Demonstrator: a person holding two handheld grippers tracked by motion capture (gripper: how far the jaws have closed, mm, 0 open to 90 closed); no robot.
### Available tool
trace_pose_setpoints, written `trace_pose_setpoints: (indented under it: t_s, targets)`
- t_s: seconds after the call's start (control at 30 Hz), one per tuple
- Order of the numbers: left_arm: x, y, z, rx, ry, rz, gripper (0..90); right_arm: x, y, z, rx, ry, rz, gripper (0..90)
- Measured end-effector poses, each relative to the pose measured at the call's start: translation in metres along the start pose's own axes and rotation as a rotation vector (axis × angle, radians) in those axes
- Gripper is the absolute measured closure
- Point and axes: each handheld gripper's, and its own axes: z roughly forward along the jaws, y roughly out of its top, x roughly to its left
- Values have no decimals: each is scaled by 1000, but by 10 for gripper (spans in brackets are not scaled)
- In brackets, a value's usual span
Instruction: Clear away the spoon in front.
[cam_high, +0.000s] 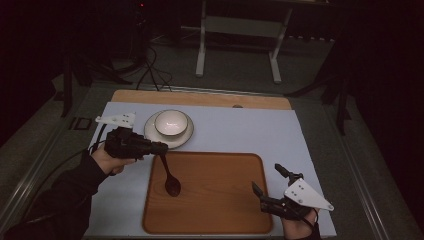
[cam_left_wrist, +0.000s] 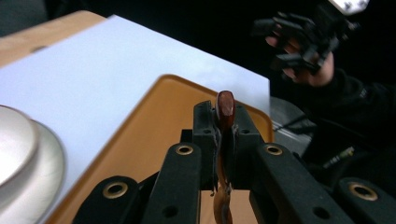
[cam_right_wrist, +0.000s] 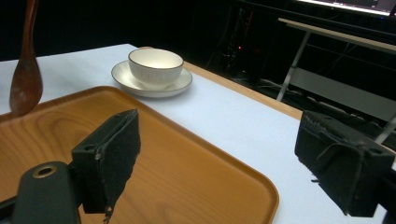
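A dark wooden spoon (cam_high: 170, 179) hangs bowl-down over the left part of the wooden tray (cam_high: 220, 200). My left gripper (cam_high: 159, 148) is shut on the spoon's handle (cam_left_wrist: 224, 116), at the tray's left edge. In the right gripper view the spoon (cam_right_wrist: 25, 70) hangs at the far left, its bowl just above the tray (cam_right_wrist: 187, 172). My right gripper (cam_high: 267, 182) stands open at the tray's right edge, nothing between its pads (cam_right_wrist: 112, 154). A white bowl (cam_high: 171, 123) sits on a white saucer (cam_high: 150, 131) behind the tray.
A pale blue mat (cam_high: 250, 130) covers the wooden table (cam_high: 200, 98). A white-legged stand (cam_high: 240, 30) is on the floor beyond the table. Cables (cam_high: 150, 70) lie on the floor at the back left.
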Motion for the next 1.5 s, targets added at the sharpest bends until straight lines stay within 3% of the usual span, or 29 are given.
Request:
trace_pose_setpoints:
  t_s: [0.1, 0.13, 0.47, 0.53, 0.67, 0.97, 1.13, 1.23, 1.4, 1.43, 1.5]
  targets:
    - [-1, -2, 6, 25, -23, 3, 843, 0, 0, 0, 1, 0, -1, 141]
    - [-3, -5, 13, 59, -43, 11, 843, 0, 0, 0, 1, 1, -1, 141]
    - [-2, -19, 32, 119, -113, 12, 843, 0, -1, 1, 5, 6, 0, 141]
    - [-2, -21, 35, 122, -110, 14, 842, 0, -1, 1, 6, 6, -1, 141]
    - [1, -28, 44, 172, -142, 11, 842, 0, -1, 2, 9, 7, 1, 141]
    - [9, -37, 55, 169, -194, -26, 839, 0, -2, 2, 15, 9, -1, 141]
    - [14, -40, 56, 161, -159, -12, 811, 0, -2, 3, 16, 11, 1, 141]
    - [21, -50, 59, 144, -100, 12, 777, 0, -2, 3, 19, 14, 1, 141]
    - [27, -55, 62, 131, -89, 3, 755, 0, -3, 4, 24, 20, 0, 141]
    - [29, -57, 62, 116, -63, 12, 748, 0, -3, 4, 23, 20, -1, 141]
    - [31, -58, 62, 118, -61, 13, 737, 1, -3, 4, 23, 21, -3, 141]
